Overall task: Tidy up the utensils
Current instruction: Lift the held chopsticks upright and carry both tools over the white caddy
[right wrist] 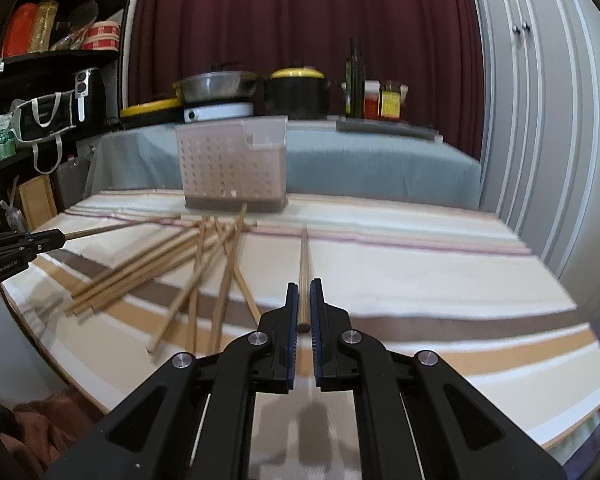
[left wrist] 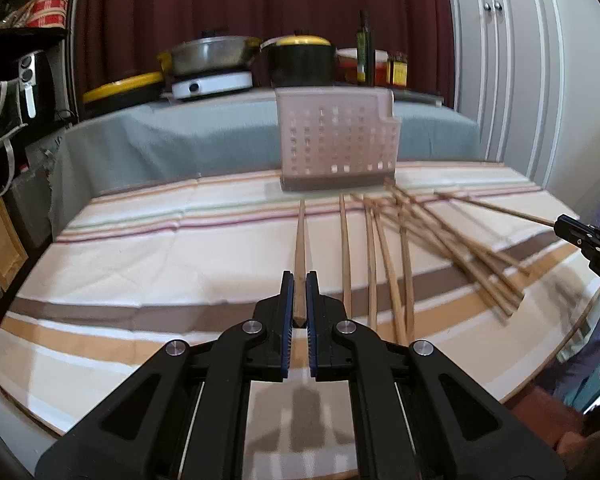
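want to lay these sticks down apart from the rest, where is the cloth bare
Bare cloth left of the left gripper, and cloth right of the right gripper out to the table edge. Crowded: the chopstick pile between them, in front of the holder.

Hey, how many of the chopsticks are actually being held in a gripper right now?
2. One chopstick is clamped in the left gripper, and a second chopstick is in the right gripper. The loose chopsticks lie on the tablecloth before the utensil holder.
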Tool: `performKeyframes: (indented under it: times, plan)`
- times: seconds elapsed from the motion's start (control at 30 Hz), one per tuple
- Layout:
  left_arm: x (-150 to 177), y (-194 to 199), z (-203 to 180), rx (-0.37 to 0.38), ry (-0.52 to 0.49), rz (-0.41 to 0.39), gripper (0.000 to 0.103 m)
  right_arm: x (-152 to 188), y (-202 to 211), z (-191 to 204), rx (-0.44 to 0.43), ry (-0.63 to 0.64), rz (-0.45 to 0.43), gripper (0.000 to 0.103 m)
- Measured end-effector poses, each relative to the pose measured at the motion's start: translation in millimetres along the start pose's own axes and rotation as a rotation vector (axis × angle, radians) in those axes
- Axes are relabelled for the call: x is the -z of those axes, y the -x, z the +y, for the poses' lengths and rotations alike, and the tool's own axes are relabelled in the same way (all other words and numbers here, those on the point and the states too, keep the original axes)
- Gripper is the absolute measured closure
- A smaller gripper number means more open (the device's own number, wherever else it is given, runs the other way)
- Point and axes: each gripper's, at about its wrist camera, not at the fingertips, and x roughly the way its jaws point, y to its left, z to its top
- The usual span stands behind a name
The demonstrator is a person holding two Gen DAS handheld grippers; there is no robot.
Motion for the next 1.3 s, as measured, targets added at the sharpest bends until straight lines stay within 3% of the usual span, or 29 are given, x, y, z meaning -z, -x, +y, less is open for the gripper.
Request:
performKeyframes:
  times: [0.37,0.57,0.87,1.3]
  plan:
    - [-45.7,56.1,5.7,-0.027,0.025,-0.141,0.096,-53.7,38.7,3.7,0.007,0.017,-0.136,0.096]
    - [-70.9,76.5,18.3,-0.033,0.063,-0.174,0.096,-76.0,39.5,-2.1,-0.004,-0.017,-0.122,0.096]
    - [-96.4,60.5,36.1,-0.022,0.109,-0.153,0.096,-105.7,13.5,-5.3,-0.005,-0.025,-0.085,0.096]
    - [-121.8,33.2,41.0,-0.028,0.105,-0.182,0.096,-134.1,-16.5,-5.5,0.001,-0.027,-0.140,0.096]
